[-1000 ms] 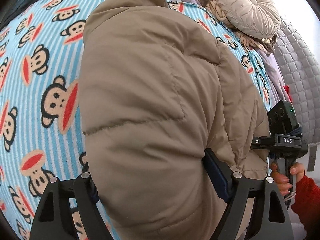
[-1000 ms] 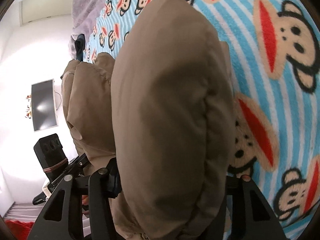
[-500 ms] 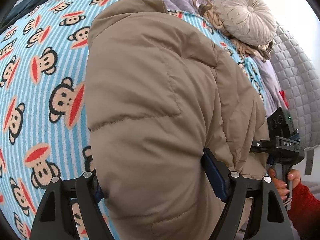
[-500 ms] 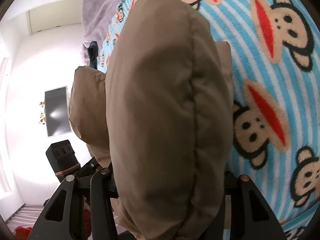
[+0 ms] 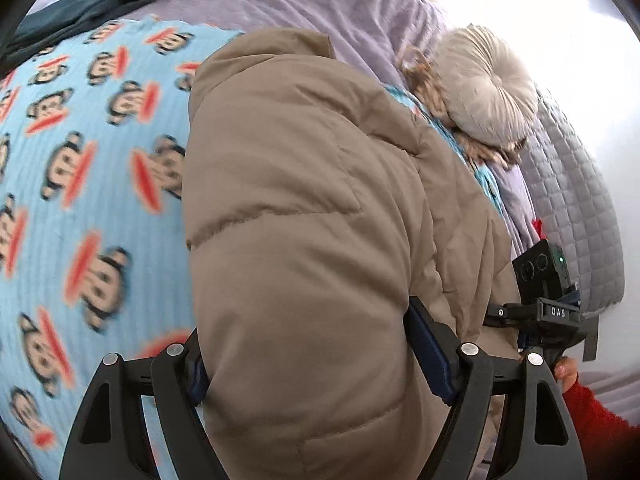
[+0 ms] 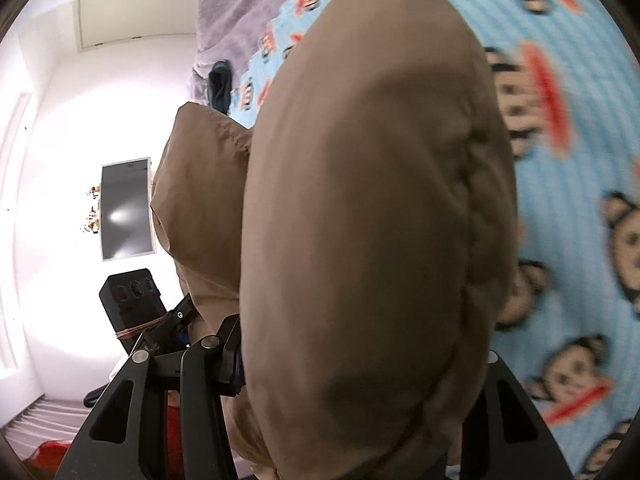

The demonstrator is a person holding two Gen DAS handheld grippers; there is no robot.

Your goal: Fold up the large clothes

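A puffy tan down jacket [image 5: 304,208] fills the middle of both views, held up over a blue monkey-print blanket [image 5: 88,184]. My left gripper [image 5: 312,364] is shut on a thick padded part of the jacket, which bulges between its fingers. My right gripper [image 6: 360,360] is shut on another padded part of the jacket [image 6: 360,200]. In the left wrist view the right gripper [image 5: 540,312] shows at the jacket's right edge. In the right wrist view the left gripper [image 6: 168,320] shows at the jacket's left edge. The fingertips are hidden by fabric.
The blanket [image 6: 580,200] lies on a bed with a lilac cover [image 5: 320,4]. A round beige cushion [image 5: 484,88] and a grey quilted spread [image 5: 576,200] lie at the right. A dark garment [image 5: 80,24] lies at the far left. A wall screen [image 6: 126,208] hangs beyond.
Both grippers have lifted and drawn back with the jacket; more of the lilac cover and the dark garment show, and the jacket's far edge sits lower in the left wrist view.
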